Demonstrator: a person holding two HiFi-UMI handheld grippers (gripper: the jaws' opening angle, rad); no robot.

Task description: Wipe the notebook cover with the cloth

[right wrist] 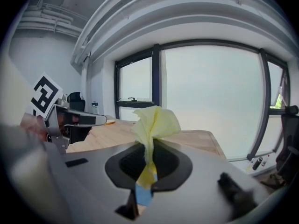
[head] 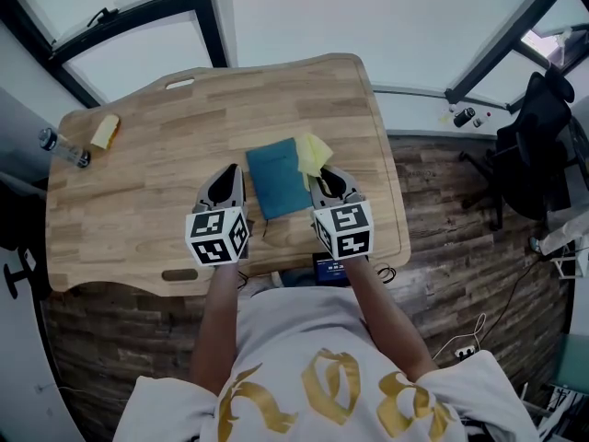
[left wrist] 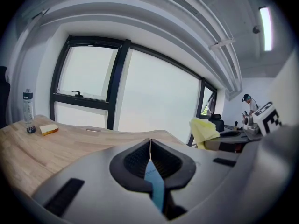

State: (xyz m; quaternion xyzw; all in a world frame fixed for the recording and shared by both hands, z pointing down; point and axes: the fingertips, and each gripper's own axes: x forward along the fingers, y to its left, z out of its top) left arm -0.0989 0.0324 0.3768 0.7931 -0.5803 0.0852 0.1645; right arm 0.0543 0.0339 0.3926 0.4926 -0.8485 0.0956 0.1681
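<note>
So far: the cloth point(right wrist: 154, 122) is pinched in the right gripper point(right wrist: 148, 160). No wiping contact shows. The cover bears no mark I can see, so I cannot tell whether any pass has been made.
Left to do: by my reading, the whole wipe, or at least another pass. The cloth must come down flat onto the cover and be drawn across it.
Right gripper: jaws closed on the yellow cloth, which stands up free from between the pads as a loose tuft.
Left gripper point(left wrist: 150, 146): jaws pressed together with nothing of the task between them.
Notebook point(head: 279, 178): teal, closed, apparently flat on the wooden table point(head: 138, 201), right of centre and between the two grippers. It shows in neither gripper view.
Cloth to notebook: in the head view the tuft sits at the notebook's 1 o'clock corner, overlapping its edge; it looks raised off the cover.
Grippers to notebook: left one just beside its 8 o'clock edge, right one at its 4 o'clock edge.
Elsewhere: a bottle point(head: 63, 147) and a yellow block point(head: 105, 132) at the table's 10 o'clock, well apart.
</note>
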